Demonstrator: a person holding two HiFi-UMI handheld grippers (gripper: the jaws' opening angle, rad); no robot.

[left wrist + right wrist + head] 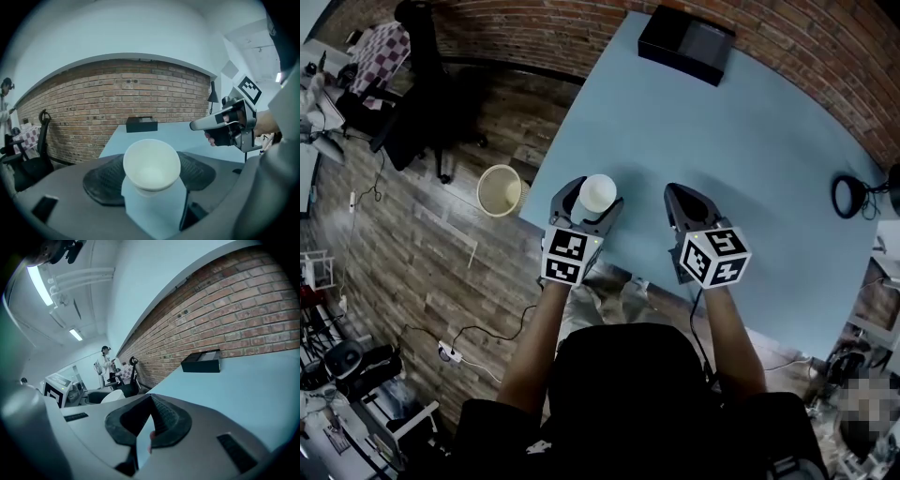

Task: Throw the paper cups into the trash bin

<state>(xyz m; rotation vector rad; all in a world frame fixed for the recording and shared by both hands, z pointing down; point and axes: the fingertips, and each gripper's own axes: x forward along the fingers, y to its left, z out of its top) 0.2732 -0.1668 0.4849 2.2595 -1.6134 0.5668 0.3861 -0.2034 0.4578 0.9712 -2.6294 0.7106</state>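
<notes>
Paper cup gripped by left tongs | right tongs closed, empty | both forearms outstretched over table

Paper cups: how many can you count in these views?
1. The paper cup is held in the left hand-held gripper over the table's corner; the trash bin might hide others.
</notes>
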